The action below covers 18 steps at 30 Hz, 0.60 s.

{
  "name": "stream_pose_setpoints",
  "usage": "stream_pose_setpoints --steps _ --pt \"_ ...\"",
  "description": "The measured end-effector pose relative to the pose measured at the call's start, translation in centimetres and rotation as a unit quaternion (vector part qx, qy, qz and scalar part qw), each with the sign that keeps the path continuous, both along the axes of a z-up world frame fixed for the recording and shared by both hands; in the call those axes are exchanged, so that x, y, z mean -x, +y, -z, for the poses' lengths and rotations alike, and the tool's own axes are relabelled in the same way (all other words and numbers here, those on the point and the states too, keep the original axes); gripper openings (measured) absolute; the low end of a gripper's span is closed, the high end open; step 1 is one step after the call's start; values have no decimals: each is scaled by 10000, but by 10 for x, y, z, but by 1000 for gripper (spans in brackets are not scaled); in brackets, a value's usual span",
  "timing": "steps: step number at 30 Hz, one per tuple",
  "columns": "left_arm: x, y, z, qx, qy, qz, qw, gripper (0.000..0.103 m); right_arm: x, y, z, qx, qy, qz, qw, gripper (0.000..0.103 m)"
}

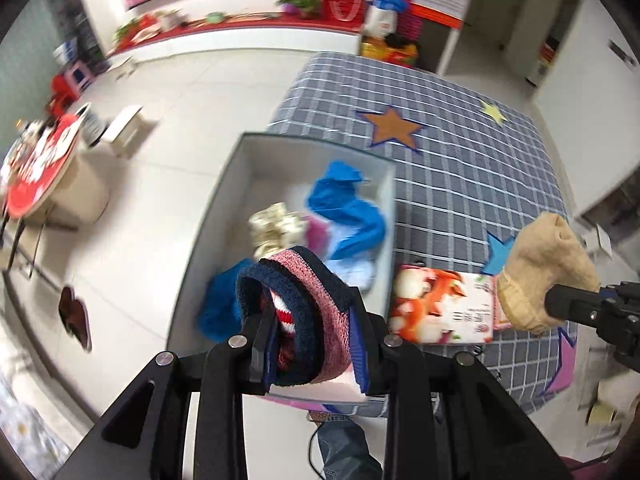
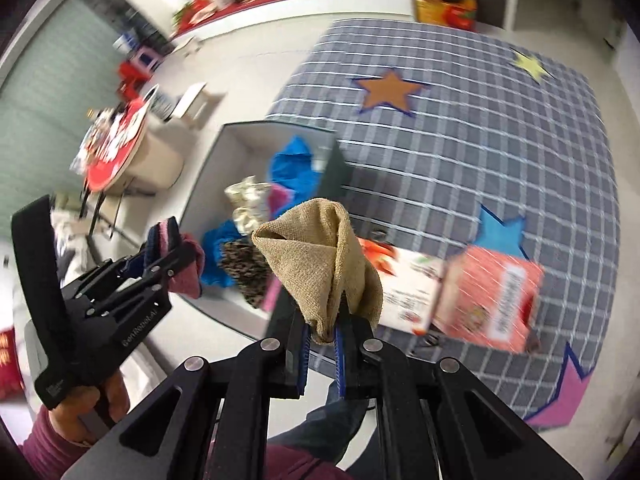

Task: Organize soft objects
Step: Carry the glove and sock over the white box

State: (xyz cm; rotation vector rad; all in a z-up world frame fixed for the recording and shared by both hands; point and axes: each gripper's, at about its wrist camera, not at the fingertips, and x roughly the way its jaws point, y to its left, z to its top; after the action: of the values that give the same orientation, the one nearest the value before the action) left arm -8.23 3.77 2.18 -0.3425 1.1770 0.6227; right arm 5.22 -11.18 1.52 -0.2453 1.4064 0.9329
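A white-tiled room with a red-trimmed ledge of flowers along the far wall, and in it a bench [image 1: 460,184] under a grey checked cloth with coloured stars. At the bench's left edge stands an open grey box [image 1: 224,216] already holding soft things: a bright blue cloth [image 1: 344,208], a cream patterned bundle [image 1: 276,226], a pink piece and a dark speckled piece [image 2: 244,276]. The left gripper [image 1: 308,340] points steeply down over the near end of the box, its jaws closed a narrow way apart on a folded knit piece in pink, navy and red [image 1: 296,304], which bulges up between the pads. The right gripper [image 2: 322,344] hangs just beside the box's right wall, its jaws pinched nearly together on the lower end of a tan knit sock [image 2: 320,264], whose open cuff stands up above them. Behind the sock, on the cloth, lie a white packet printed with orange fruit [image 1: 440,304] and, seen from the right wrist, a red carton [image 2: 492,296] touching it. A hand [image 2: 96,404] in a maroon sleeve grips the left tool's handle at lower left. Farther off on the floor are a round table with a red top [image 1: 36,176] and a small white stool [image 1: 124,128]; both views are blurred.
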Motion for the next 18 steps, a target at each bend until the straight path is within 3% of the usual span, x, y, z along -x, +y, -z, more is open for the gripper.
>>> stream_pose_setpoints --steps 7,18 --pt "27 23 14 115 48 -582 9982 32 17 47 -3 35 -155 -588 9981 11" --pt "34 36 26 280 51 -855 9959 32 31 88 -2 167 -281 -1069 9937 11"
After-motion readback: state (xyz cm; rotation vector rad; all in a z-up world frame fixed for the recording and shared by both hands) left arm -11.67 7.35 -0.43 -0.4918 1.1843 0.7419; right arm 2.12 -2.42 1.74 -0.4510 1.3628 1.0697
